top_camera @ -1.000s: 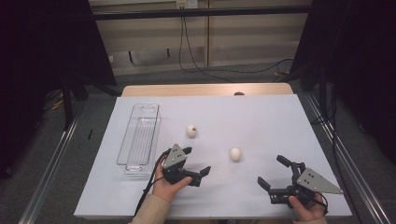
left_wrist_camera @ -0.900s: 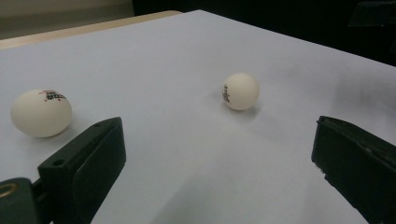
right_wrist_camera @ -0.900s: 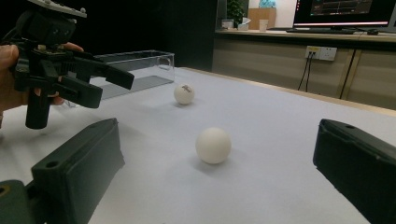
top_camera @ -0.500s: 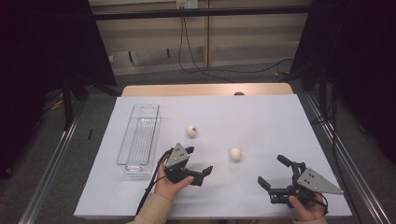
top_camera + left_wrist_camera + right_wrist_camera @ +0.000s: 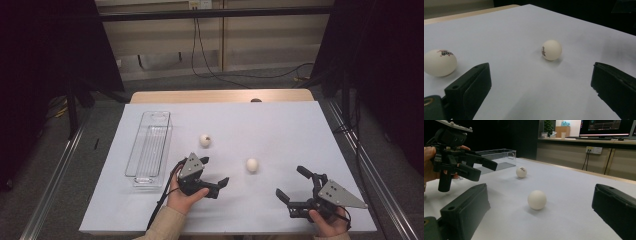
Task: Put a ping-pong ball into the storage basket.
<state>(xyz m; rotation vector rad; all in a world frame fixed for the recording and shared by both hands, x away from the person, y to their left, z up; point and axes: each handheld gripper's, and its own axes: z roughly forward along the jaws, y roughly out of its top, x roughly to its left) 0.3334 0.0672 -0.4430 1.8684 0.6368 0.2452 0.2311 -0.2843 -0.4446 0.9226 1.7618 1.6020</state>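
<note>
Both claws I hold stand released over the white table [image 5: 280, 120]: left gripper [image 5: 216, 172] and right gripper [image 5: 294, 185], jaws wide, gripping nothing. Between them lies the near ball [image 5: 252, 165], with small dark print I cannot read. Farther off sits the far ball [image 5: 205, 140], printed too, beside the clear tray [image 5: 150, 150].
</note>
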